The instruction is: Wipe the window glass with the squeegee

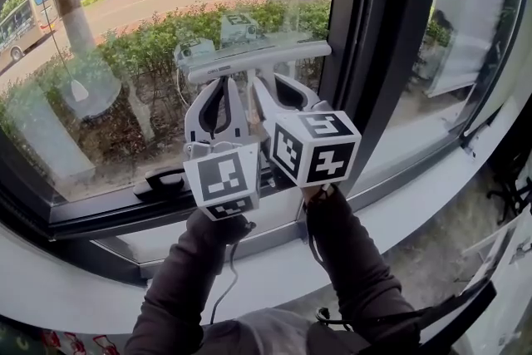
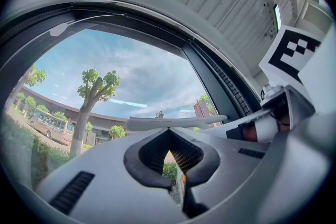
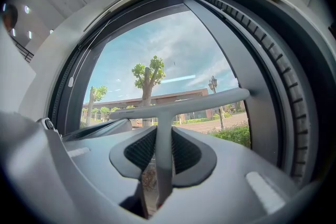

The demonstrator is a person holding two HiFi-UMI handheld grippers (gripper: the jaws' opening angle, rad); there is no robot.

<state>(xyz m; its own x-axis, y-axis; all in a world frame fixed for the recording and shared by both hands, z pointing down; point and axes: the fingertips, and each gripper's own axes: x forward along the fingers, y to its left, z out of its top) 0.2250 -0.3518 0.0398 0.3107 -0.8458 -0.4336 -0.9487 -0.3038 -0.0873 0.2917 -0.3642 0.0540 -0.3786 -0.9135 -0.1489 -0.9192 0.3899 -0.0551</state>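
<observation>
Dark sleeves (image 1: 179, 295) are reaching up in the head view, holding the left gripper (image 1: 223, 83) and right gripper (image 1: 264, 87) beneath a white T-shaped plastic squeegee (image 1: 258, 61) that is lying against the window glass (image 1: 125, 54). In the left gripper view, the jaws are standing a narrow slit apart, gripping nothing. In the right gripper view, the jaws are clamping the squeegee's upright handle.

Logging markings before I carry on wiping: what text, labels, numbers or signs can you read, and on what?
Readable text: none.
Left cube, right cube: black-and-white square patterns, no letters.
Squeegee: nothing legible.
Bus outside: too small to read.
Red marks at the head view's bottom-left corner: too small to read.
</observation>
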